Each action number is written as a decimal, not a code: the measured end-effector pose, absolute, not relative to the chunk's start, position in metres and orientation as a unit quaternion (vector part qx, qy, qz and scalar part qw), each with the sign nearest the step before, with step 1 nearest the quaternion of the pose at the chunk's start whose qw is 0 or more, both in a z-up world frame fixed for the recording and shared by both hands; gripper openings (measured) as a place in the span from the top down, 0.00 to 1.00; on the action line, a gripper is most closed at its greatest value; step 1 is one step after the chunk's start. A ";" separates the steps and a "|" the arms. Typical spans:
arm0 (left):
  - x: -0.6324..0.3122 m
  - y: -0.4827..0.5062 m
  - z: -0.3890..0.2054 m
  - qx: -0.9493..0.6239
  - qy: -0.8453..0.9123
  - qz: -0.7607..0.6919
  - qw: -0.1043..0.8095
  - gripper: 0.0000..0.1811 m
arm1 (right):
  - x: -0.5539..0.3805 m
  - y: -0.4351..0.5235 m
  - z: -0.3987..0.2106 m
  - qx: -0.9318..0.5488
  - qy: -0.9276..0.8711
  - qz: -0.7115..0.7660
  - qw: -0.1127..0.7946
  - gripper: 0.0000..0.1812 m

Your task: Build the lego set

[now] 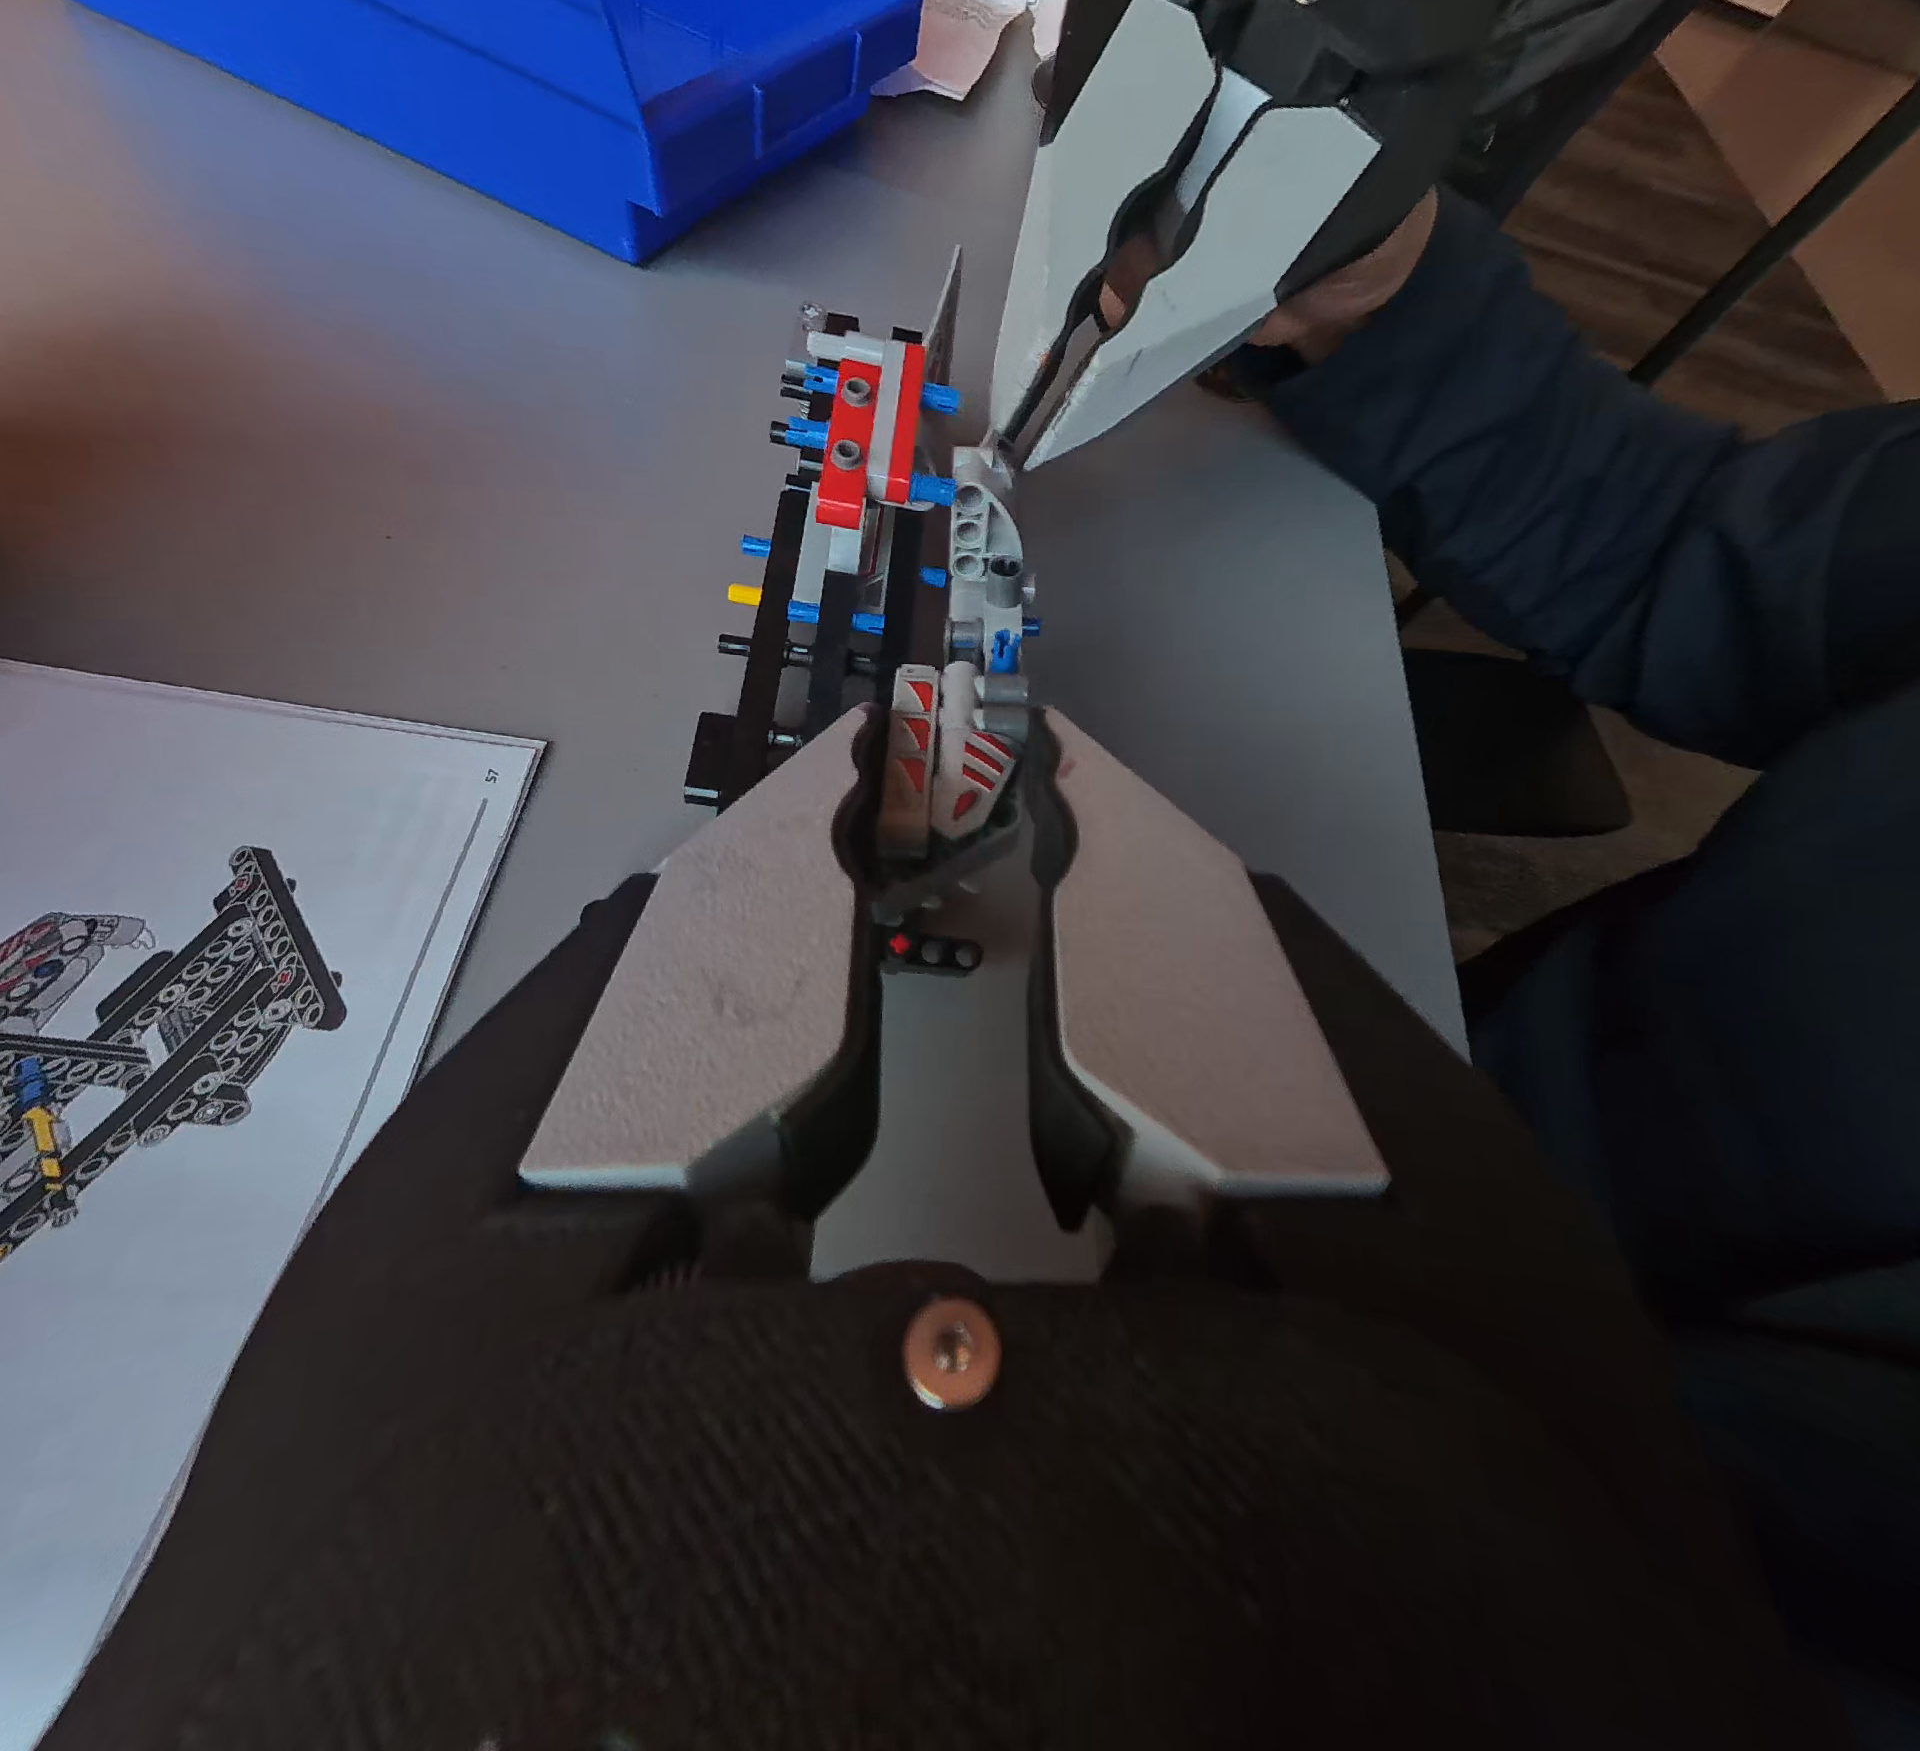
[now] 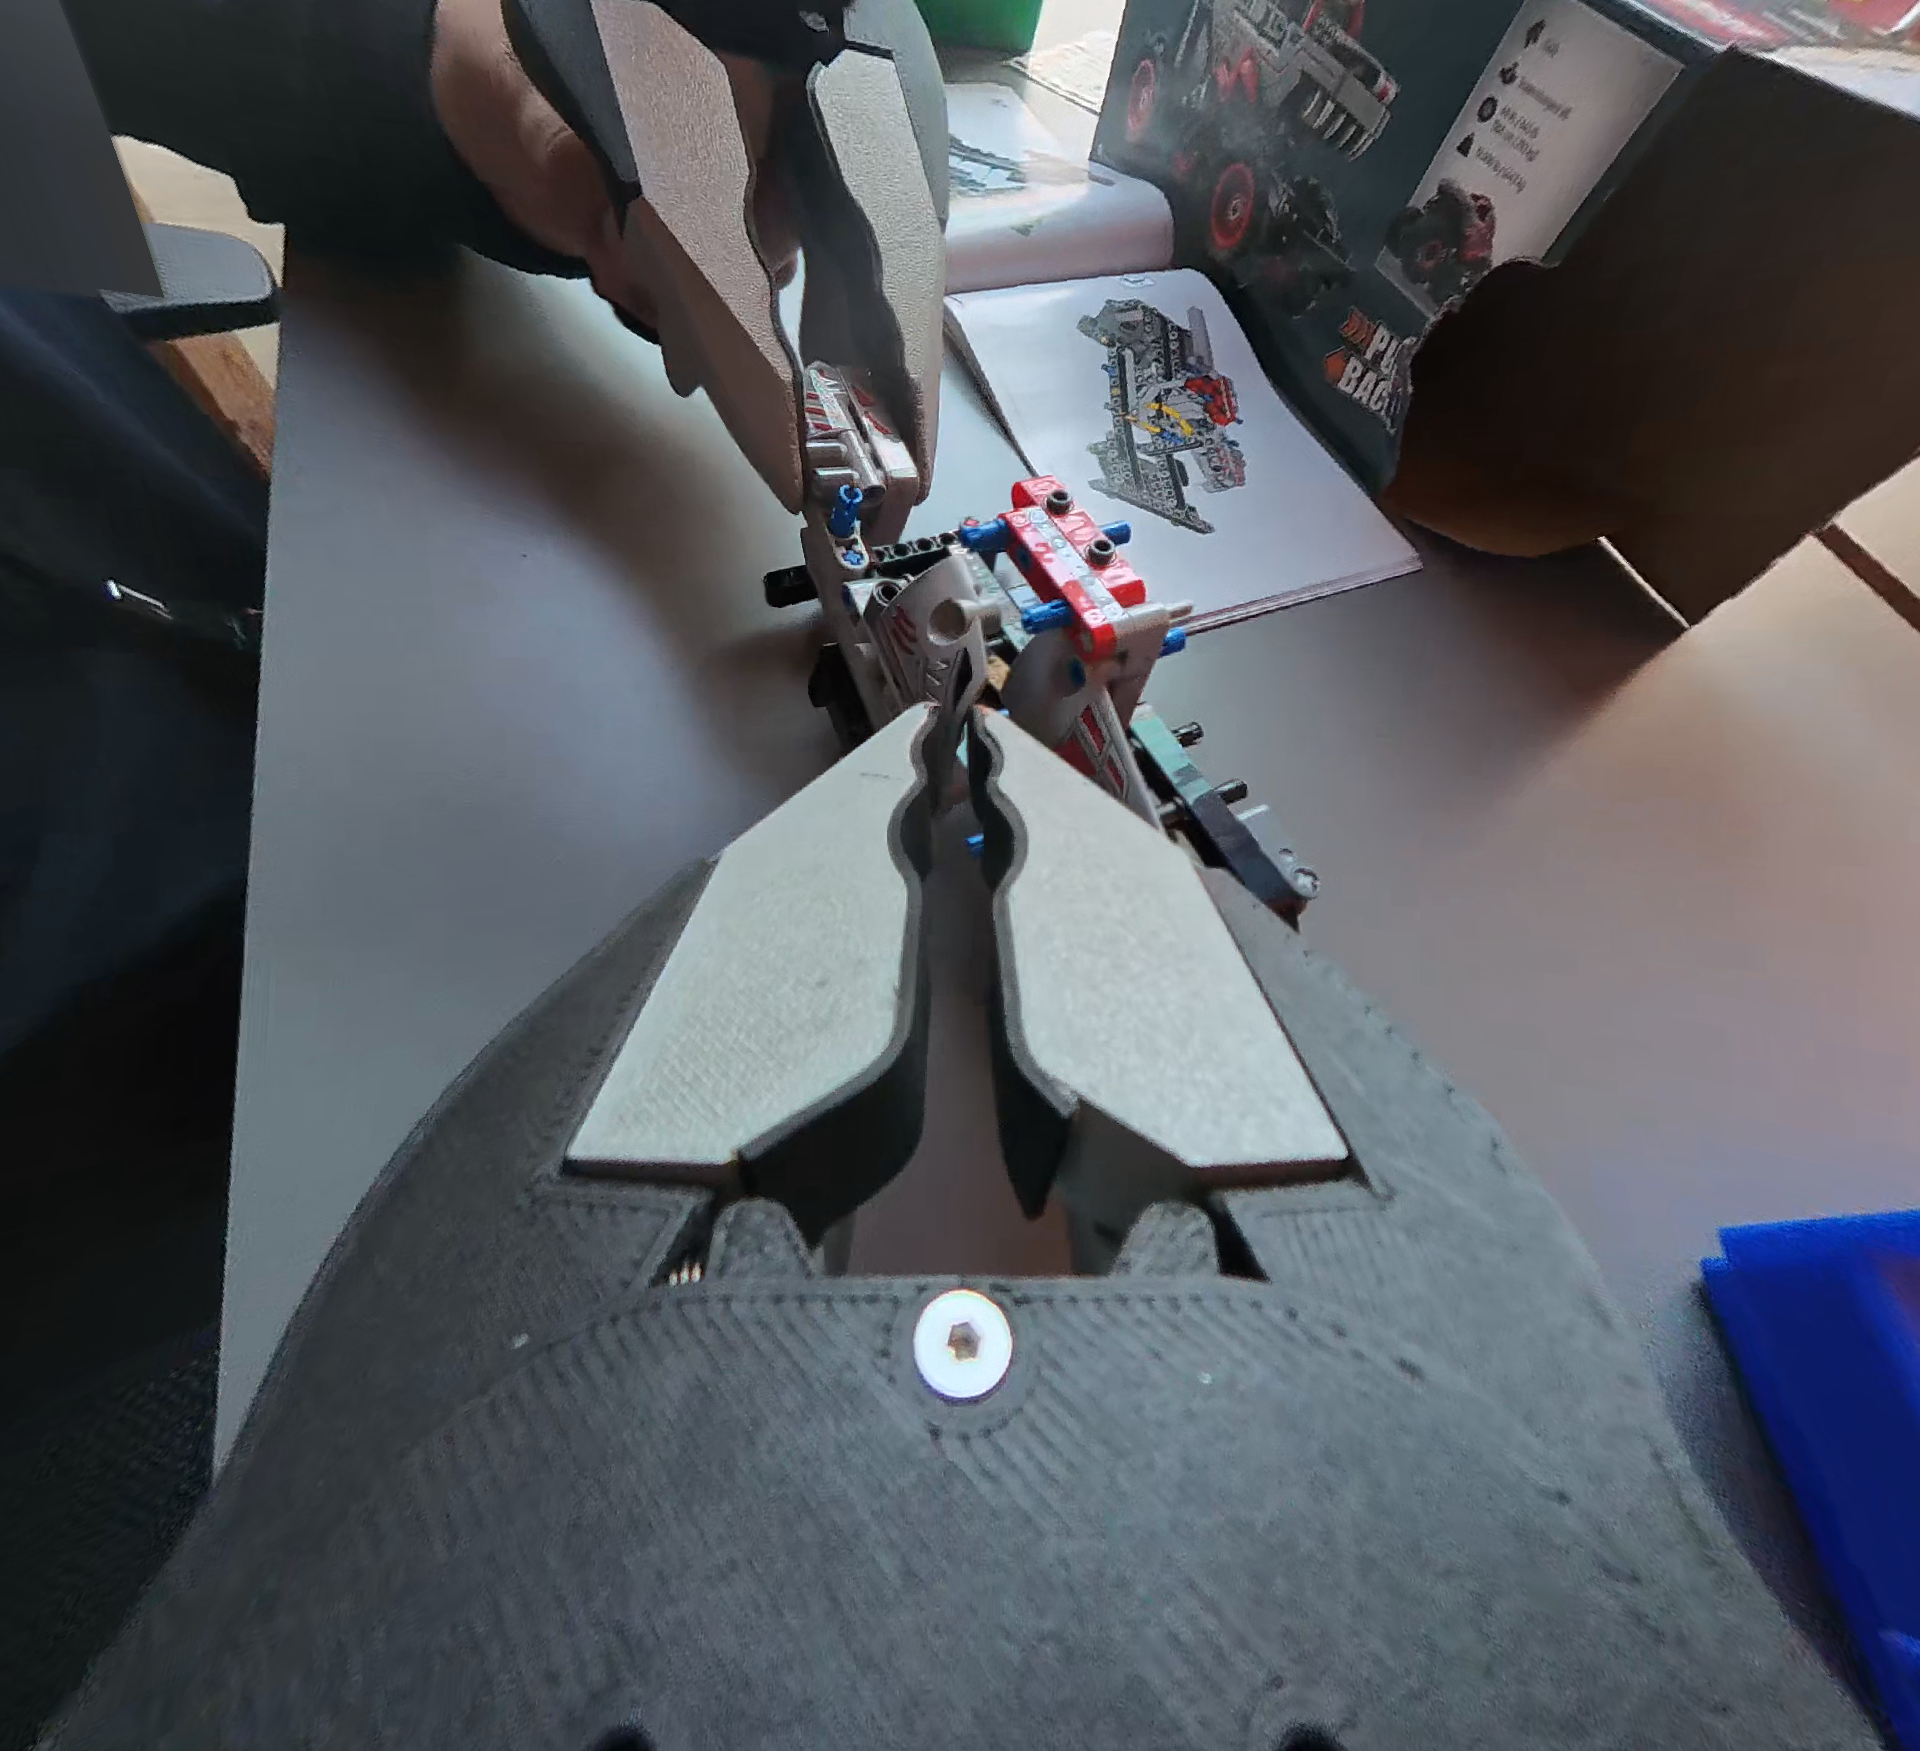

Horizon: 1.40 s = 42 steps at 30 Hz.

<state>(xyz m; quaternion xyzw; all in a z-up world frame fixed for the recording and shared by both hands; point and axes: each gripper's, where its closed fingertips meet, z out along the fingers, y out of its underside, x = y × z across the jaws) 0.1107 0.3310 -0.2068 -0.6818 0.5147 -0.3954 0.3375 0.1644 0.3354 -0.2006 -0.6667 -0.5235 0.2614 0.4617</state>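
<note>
Model point(image 1: 883, 538) lies lengthwise between both tongs: left tongs point(image 1: 951, 745) clamp its near end; right tongs point(image 2: 956, 735), nearly closed, pinch the far end.

In the left wrist view, the lego model point(image 1: 862, 558) stands mid-frame on the table point(image 1: 364, 454), the bin point(image 1: 468, 8) at upper left, the instruction booklet point(image 1: 208, 974) at lower left.

Left gripper point(image 1: 951, 725) reaches forward, fingers point(image 1: 727, 953) closed to narrow gap, gripping at tips. Right gripper point(image 2: 961, 725) opposite, angled steeply down, fingers point(image 2: 790, 974) pinched nearly together at tips. Both grippers tip to tip, near each other. Bare hand point(image 2: 540, 163), dark sleeve behind left gripper
</note>
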 end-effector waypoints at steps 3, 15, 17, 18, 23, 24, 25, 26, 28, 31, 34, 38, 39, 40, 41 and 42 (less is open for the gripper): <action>0.111 0.329 -0.205 -0.674 0.520 -0.392 0.348 0.87 | 0.165 0.333 -0.196 -0.656 -0.526 0.259 0.476 1.00; 0.121 0.325 -0.206 -0.676 0.504 -0.376 0.384 0.87 | 0.173 0.332 -0.189 -0.634 -0.519 0.256 0.513 1.00; 0.122 0.324 -0.206 -0.673 0.505 -0.374 0.389 0.87 | 0.174 0.331 -0.190 -0.630 -0.521 0.251 0.518 1.00; 0.122 0.324 -0.206 -0.671 0.507 -0.372 0.393 0.87 | 0.174 0.331 -0.190 -0.628 -0.521 0.249 0.522 1.00; 0.120 0.323 -0.201 -0.651 0.515 -0.379 0.409 0.87 | 0.172 0.327 -0.184 -0.613 -0.516 0.284 0.526 1.00; 0.120 0.322 -0.202 -0.648 0.518 -0.380 0.410 0.87 | 0.171 0.326 -0.184 -0.610 -0.519 0.288 0.525 1.00; 0.119 0.322 -0.203 -0.646 0.521 -0.377 0.411 0.87 | 0.170 0.325 -0.184 -0.608 -0.523 0.288 0.523 1.00; 0.118 0.322 -0.205 -0.645 0.524 -0.373 0.413 0.87 | 0.170 0.326 -0.186 -0.609 -0.525 0.285 0.522 1.00; 0.117 0.323 -0.207 -0.646 0.524 -0.368 0.415 0.87 | 0.169 0.327 -0.189 -0.611 -0.528 0.281 0.518 1.00; 0.116 0.323 -0.204 -0.646 0.517 -0.381 0.414 0.87 | 0.167 0.327 -0.185 -0.608 -0.522 0.295 0.521 1.00; 0.115 0.322 -0.197 -0.640 0.514 -0.387 0.421 0.87 | 0.166 0.326 -0.181 -0.603 -0.514 0.317 0.521 1.00; 0.112 0.322 -0.193 -0.632 0.518 -0.381 0.433 0.87 | 0.164 0.327 -0.181 -0.605 -0.507 0.325 0.520 1.00; 0.112 0.322 -0.192 -0.631 0.518 -0.381 0.434 0.87 | 0.164 0.327 -0.180 -0.605 -0.506 0.326 0.521 1.00; 0.112 0.323 -0.192 -0.630 0.518 -0.383 0.433 0.87 | 0.164 0.327 -0.180 -0.606 -0.505 0.325 0.522 1.00; 0.112 0.322 -0.193 -0.629 0.518 -0.386 0.432 0.87 | 0.164 0.327 -0.180 -0.606 -0.506 0.323 0.522 1.00; 0.113 0.322 -0.193 -0.627 0.519 -0.389 0.431 0.87 | 0.165 0.327 -0.180 -0.605 -0.506 0.322 0.523 1.00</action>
